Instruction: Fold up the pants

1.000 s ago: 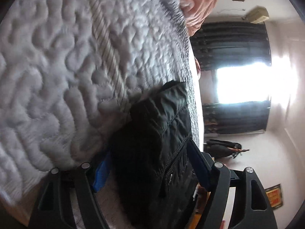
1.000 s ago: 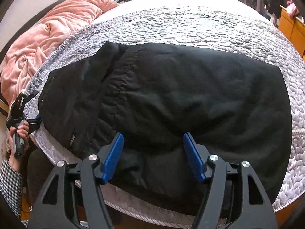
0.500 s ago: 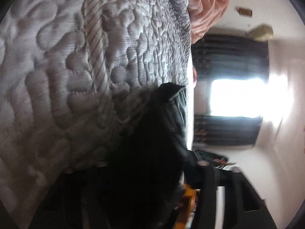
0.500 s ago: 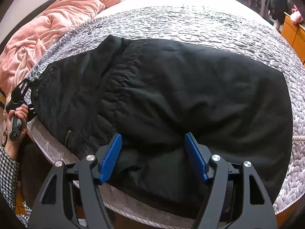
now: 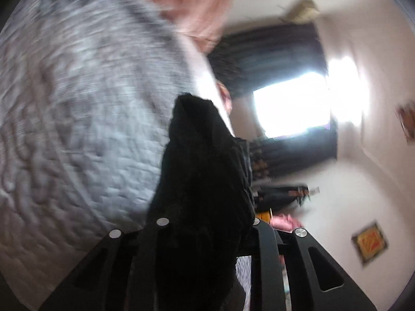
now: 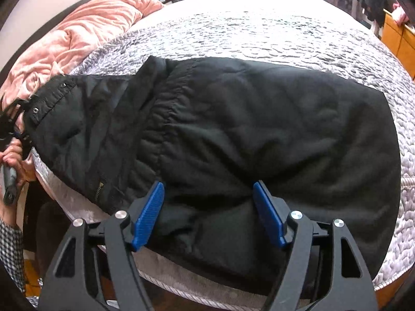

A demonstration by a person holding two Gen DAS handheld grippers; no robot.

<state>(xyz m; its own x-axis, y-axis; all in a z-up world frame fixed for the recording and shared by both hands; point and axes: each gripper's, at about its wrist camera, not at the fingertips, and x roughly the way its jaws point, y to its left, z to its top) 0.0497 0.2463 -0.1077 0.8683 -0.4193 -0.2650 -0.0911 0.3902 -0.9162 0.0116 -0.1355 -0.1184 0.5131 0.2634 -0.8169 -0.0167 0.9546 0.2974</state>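
Note:
Black pants (image 6: 259, 129) lie spread across the grey quilted bed (image 6: 272, 28), folded lengthwise, waistband at the left. My right gripper (image 6: 210, 215) is open, its blue pads either side of a bunched fold at the near edge. My left gripper (image 6: 15, 124) shows at the far left in the right wrist view, at the waistband corner. In the left wrist view the black fabric (image 5: 205, 181) fills the space between the left gripper's fingers (image 5: 207, 233); the pads are hidden and the picture is blurred.
A pink blanket (image 6: 77, 39) is heaped at the back left of the bed. An orange cabinet (image 6: 399, 39) stands at the right. A bright window (image 5: 293, 108) with dark curtains shows in the left wrist view.
The left gripper has lifted the waistband corner up and towards the bed's middle. The right gripper has barely moved and stays open.

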